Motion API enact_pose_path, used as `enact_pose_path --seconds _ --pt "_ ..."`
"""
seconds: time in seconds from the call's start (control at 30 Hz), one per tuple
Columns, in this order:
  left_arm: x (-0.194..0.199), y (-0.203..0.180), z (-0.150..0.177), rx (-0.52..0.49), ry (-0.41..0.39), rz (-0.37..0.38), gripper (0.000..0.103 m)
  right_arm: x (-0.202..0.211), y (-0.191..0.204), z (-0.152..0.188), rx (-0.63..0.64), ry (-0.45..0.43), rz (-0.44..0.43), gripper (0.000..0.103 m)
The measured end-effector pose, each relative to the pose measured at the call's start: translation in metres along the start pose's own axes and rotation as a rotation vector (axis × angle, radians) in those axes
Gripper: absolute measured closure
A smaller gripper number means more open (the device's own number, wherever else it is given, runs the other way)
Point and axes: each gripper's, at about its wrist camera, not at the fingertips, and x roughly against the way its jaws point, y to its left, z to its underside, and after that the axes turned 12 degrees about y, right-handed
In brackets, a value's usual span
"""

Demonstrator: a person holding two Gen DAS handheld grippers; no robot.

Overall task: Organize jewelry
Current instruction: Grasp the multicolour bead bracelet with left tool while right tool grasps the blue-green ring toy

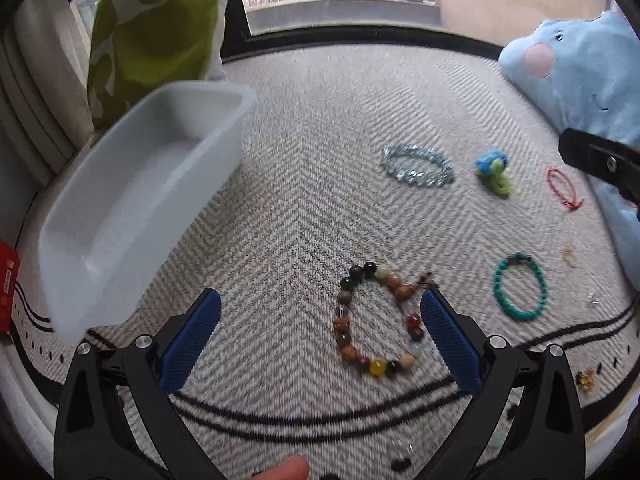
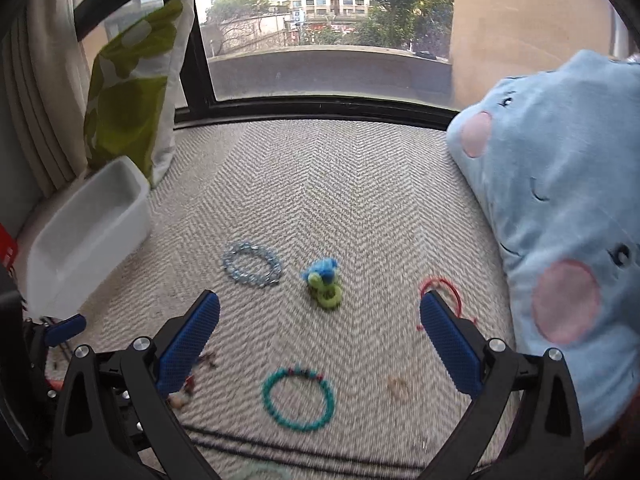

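Lying on the herringbone mat (image 1: pixel 312 168), the multicolored bead bracelet (image 1: pixel 380 320) sits low between the blue pads of the left gripper (image 1: pixel 320 340) — well over toward the right-hand finger, whose tip overlaps the beads on that side. That gripper's jaws stand spread wide with nothing between them, and it hangs just above the mat, pointing forward toward the window; a fingertip of the person's hand (image 1: pixel 286 468) shows at the bottom edge of the left wrist view.

To its left stands the white plastic bin (image 1: pixel 132 208), tilted in the fisheye, with nothing visible inside. Farther out on the mat lie the pale blue crystal bracelet (image 1: pixel 418 166), the blue-and-green yarn charm (image 1: pixel 494 172), the thin red cord bracelet (image 1: pixel 562 184) and the teal bead bracelet (image 1: pixel 520 288), all apart from one another.

The right gripper (image 2: pixel 320 340) is likewise wide open and holds nothing. The teal bead bracelet (image 2: pixel 298 398) lies low between its fingers, nearer the camera than the pad tips, while the red cord bracelet (image 2: pixel 442 292) is partly hidden behind its right pad. Ahead lie the yarn charm (image 2: pixel 324 282) and the crystal bracelet (image 2: pixel 252 264) — both beyond the fingertips. It too points toward the window, with the white bin (image 2: pixel 84 236) off to its left and a blue plush pillow (image 2: pixel 560 220) close on its right. A green-patterned cushion (image 2: pixel 132 92) leans by the curtain.
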Motion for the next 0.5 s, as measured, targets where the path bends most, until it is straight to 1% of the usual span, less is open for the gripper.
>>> enact_pose_path --seconds 0.1,0.23,0.37,0.5 --pt "-0.02 0.002 -0.004 0.002 0.027 0.005 0.005 -0.037 -0.002 -0.006 0.028 0.045 0.032 0.003" --pt "-0.035 0.004 -0.006 -0.006 0.044 0.005 0.005 -0.069 -0.007 -0.009 0.043 0.082 0.056 0.003" --pt "-0.046 0.011 -0.006 -0.003 0.072 0.025 0.005 -0.088 -0.007 -0.012 0.052 0.097 0.075 0.003" --pt "-0.05 0.017 -0.008 0.0 0.068 0.049 0.005 -0.098 -0.008 -0.015 0.042 0.094 0.081 0.004"
